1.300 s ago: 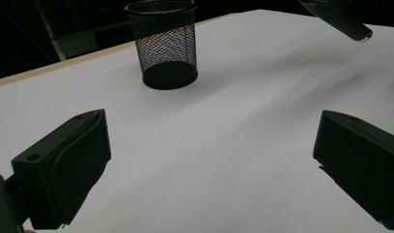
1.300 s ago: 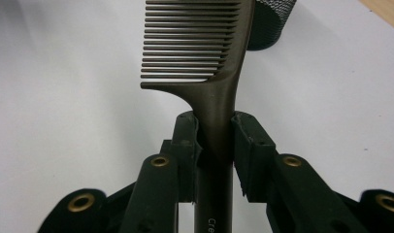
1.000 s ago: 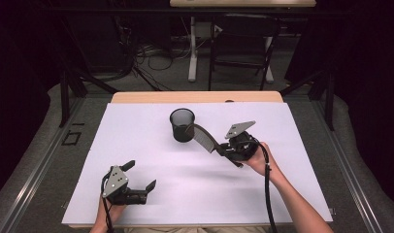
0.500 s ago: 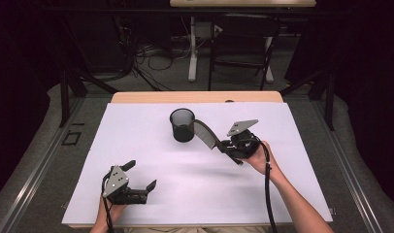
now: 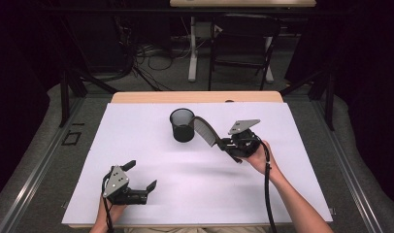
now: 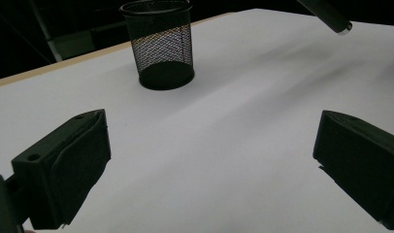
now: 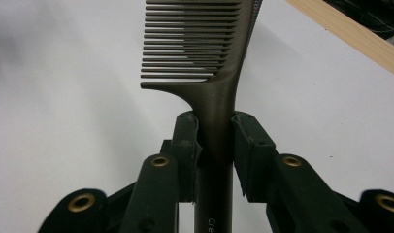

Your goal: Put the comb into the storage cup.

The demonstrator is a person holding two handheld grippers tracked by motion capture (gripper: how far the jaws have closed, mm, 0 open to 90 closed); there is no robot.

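A dark room surrounds the white-covered table, where a black mesh cup stands upright. The right gripper, raised just beside the cup, clamps a dark wide-toothed comb by its handle; the left gripper rests near the front edge, jaws spread wide, empty

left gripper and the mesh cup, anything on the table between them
Nothing: in the left gripper view, only bare white table lies between the open left gripper and the mesh cup.
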